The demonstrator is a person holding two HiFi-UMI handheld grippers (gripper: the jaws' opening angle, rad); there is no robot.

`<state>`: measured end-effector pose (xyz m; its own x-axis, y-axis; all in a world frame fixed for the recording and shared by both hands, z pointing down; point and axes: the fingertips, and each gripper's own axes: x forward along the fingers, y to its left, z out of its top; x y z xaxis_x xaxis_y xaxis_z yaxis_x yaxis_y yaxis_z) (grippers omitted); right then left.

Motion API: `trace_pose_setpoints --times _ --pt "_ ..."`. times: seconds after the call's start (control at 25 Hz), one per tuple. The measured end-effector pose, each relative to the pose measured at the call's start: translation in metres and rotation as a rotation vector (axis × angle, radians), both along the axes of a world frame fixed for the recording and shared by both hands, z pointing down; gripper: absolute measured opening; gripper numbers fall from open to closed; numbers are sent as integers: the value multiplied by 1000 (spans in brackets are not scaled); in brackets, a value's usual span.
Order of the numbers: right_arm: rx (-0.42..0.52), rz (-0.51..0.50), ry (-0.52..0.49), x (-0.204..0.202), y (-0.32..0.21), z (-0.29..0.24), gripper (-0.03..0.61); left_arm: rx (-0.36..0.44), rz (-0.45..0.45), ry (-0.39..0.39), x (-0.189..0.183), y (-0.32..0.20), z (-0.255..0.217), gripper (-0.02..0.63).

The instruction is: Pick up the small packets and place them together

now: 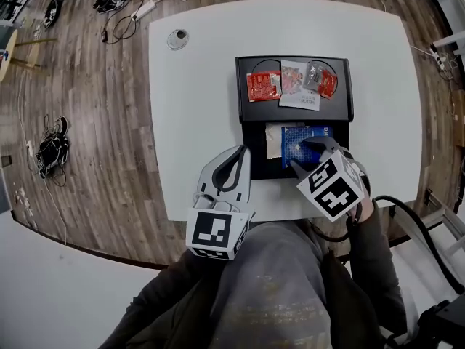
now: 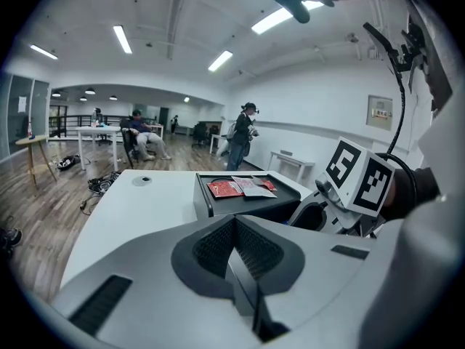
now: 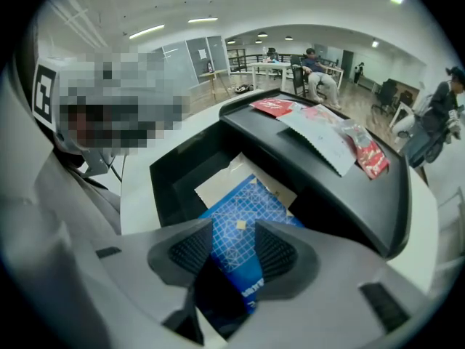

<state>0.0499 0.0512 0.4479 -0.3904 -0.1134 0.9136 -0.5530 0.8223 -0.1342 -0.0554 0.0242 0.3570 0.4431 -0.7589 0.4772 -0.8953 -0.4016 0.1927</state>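
Nearest us, our grey plastic left gripper (image 1: 240, 155) is pressed together, empty. Our right gripper (image 1: 306, 155) stands spread over the flat blue grid-printed packet (image 1: 293, 141).

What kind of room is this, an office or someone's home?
Probably an open-plan office or lab: strip lights overhead, people at far desks, cables trailing over the wood floor.

The stand (image 1: 293, 115) sits on the surface (image 1: 196, 107). On its upper shelf lie the small packets (image 1: 293, 84) (side by side); in its lower bay, a pouch (image 1: 294, 147) overlaps a card (image 1: 272, 142).
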Motion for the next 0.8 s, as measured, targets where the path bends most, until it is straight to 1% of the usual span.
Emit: trace_pose_setpoints --times 0.16,0.24,0.52,0.6,0.72,0.8 --pt "24 46 37 1 -6 6 169 -10 -21 1 -8 -2 2 -9" --pt "48 58 39 2 -8 6 150 -15 -35 2 -13 -3 4 -9" --pt "77 23 45 2 -8 6 105 -21 -45 11 -16 -6 6 -9" --pt "74 16 40 2 -7 7 81 -22 -46 10 -17 -5 6 -9" --pt "55 8 26 -1 -2 9 3 -19 -45 9 -17 -4 7 -9" --pt "46 8 19 -1 -1 10 3 -16 -45 8 -16 -3 7 -9"
